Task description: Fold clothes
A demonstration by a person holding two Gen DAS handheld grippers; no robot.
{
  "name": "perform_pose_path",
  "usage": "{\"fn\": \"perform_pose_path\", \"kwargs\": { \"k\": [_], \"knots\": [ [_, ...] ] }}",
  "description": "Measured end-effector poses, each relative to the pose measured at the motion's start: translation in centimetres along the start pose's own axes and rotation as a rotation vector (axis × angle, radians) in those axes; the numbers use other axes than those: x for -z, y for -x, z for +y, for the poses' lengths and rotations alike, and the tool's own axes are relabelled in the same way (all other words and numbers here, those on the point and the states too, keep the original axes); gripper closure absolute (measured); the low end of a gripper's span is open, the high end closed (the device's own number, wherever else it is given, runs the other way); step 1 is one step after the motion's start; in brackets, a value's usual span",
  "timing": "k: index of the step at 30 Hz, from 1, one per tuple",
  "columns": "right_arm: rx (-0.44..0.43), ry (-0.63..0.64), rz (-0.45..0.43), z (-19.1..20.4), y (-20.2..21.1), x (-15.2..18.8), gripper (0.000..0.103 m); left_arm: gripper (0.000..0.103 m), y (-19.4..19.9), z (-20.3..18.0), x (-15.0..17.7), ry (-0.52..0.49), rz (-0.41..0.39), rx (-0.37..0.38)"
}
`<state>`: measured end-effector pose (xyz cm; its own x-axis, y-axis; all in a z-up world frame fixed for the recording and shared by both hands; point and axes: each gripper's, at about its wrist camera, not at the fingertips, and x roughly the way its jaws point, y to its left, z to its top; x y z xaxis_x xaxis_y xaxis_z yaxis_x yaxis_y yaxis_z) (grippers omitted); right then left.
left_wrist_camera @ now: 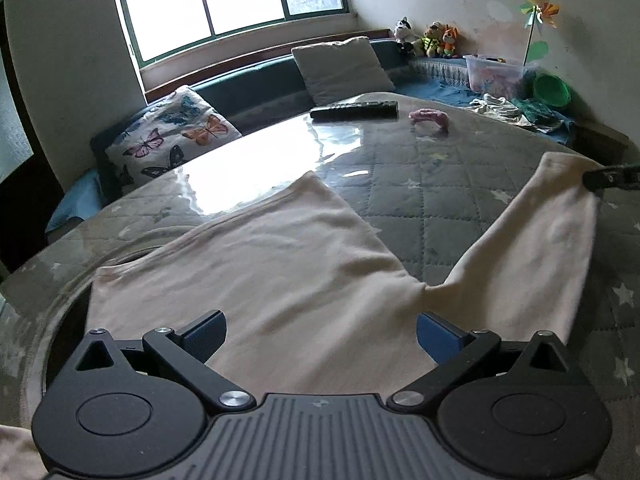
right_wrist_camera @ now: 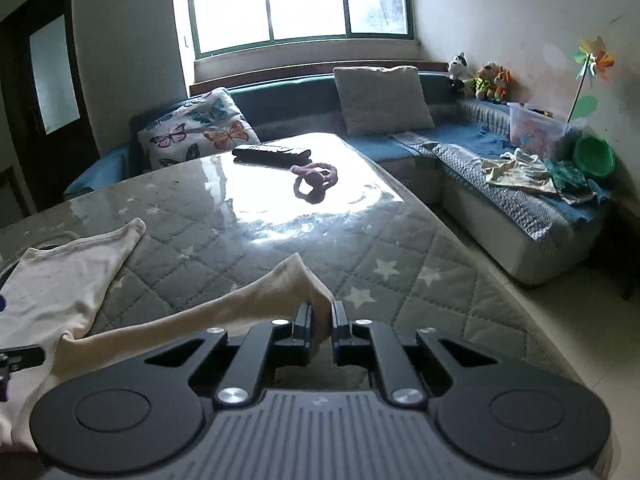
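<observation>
A pale pink pair of pants lies spread on the quilted grey table cover, its two legs pointing away. My left gripper hovers over the waist part with its blue-padded jaws wide apart, nothing pinched. In the right wrist view my right gripper is shut on the end of the right pant leg, the cloth bunched between the narrow jaws. The other leg lies flat at the left. The right gripper's tip shows at the right edge of the left wrist view, at the leg's hem.
A black remote control and a pink ring-shaped thing lie at the table's far end. A sofa with a butterfly cushion and a grey cushion runs behind. Clothes, a clear box and a green bowl sit on the right sofa.
</observation>
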<state>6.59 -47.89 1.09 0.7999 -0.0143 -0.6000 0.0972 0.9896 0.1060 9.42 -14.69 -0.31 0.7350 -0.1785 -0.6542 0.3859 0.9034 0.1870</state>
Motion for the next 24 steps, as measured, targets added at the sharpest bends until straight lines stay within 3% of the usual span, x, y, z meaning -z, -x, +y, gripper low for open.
{"fn": "perform_pose_path", "kwargs": {
  "k": [4,13,24],
  "knots": [
    [0.006,-0.007,0.016,-0.2,0.0,0.3,0.095,0.0,-1.0,-0.6,-0.1,-0.006,0.012,0.014],
    [-0.026,0.046,-0.083,1.8,4.5,-2.4,0.095,0.0,1.1,1.0,0.8,0.021,-0.026,0.021],
    [-0.166,0.272,-0.205,12.8,10.0,-6.5,0.095,0.0,6.1,7.6,5.3,0.126,-0.076,-0.075]
  ]
}}
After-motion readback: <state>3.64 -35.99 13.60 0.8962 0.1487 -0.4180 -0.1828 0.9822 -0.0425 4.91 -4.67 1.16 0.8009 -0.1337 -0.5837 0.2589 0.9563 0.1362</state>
